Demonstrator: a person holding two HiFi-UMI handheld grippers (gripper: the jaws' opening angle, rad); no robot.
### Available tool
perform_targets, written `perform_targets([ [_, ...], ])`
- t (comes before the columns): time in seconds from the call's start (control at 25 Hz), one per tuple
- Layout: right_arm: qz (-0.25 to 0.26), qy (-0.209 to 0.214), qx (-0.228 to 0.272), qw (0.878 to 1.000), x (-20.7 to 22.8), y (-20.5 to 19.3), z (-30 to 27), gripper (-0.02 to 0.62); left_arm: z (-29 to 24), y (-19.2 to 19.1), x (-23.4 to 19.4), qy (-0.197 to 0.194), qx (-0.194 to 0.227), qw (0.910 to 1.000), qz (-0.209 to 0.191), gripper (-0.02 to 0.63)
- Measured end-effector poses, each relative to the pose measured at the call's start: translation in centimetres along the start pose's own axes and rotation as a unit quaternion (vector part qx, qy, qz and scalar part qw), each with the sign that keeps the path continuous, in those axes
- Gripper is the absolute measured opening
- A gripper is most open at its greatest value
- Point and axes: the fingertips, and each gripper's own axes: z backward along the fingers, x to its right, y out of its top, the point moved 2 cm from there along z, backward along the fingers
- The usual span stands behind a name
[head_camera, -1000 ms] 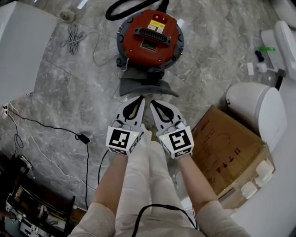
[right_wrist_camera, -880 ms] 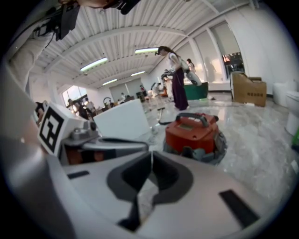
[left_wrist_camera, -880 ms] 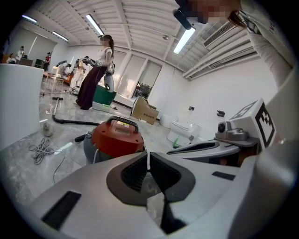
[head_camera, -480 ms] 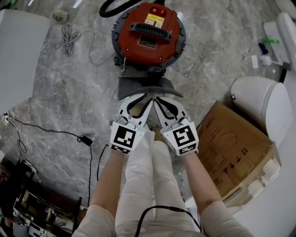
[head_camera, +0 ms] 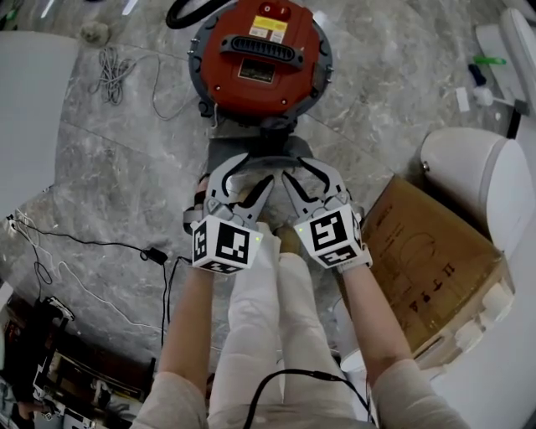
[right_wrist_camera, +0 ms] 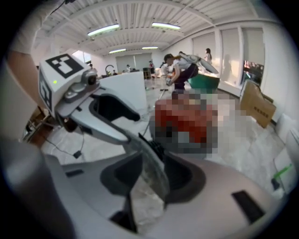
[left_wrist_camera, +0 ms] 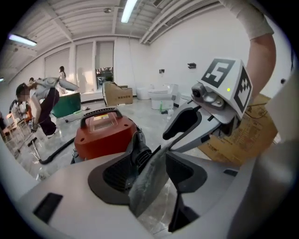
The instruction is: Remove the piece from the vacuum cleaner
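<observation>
A red vacuum cleaner [head_camera: 260, 63] stands on the marble floor, with a grey floor-nozzle piece [head_camera: 243, 151] at its near side. My left gripper [head_camera: 255, 170] and right gripper [head_camera: 306, 173] sit side by side over that piece's near edge. Both sets of jaws have just been opening. In the left gripper view, the piece's thin grey edge [left_wrist_camera: 149, 175] stands between the open jaws of the left gripper [left_wrist_camera: 159, 163], apart from the pads. The right gripper view shows the same edge [right_wrist_camera: 148, 182] between the right gripper's [right_wrist_camera: 149, 170] open jaws.
An open cardboard box [head_camera: 419, 268] lies at the right, with a white toilet [head_camera: 469, 193] behind it. Loose cord [head_camera: 117, 71] and a black cable with an adapter [head_camera: 153, 254] lie at the left. The black hose [head_camera: 188, 12] curls behind the vacuum. People stand far back.
Both grippers have come down and forward onto the grey piece. Their jaws, shut before, now stand open, and the left gripper has rolled.
</observation>
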Motion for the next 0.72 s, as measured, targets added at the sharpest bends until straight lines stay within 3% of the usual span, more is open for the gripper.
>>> perform_targets([
  [0.12,0.014,0.010,-0.027,1.000,0.6,-0.6,-1.0,0.171,-1.0,-1.0,-0.4,-0.011,-0.028,0.9994,-0.014,0.256],
  [0.4,0.061,0.030,-0.082,0.994,0.8,-1.9,-2.8,0.213,-2.7,-3.5,-0.2,-0.036,-0.098,0.9941,-0.027,0.262],
  [0.72,0.139,0.022,-0.118,0.983,0.9,-2.2,-4.5,0.215,-4.2,-5.6,0.3,-0.044,-0.154,0.9847,-0.069,0.262],
])
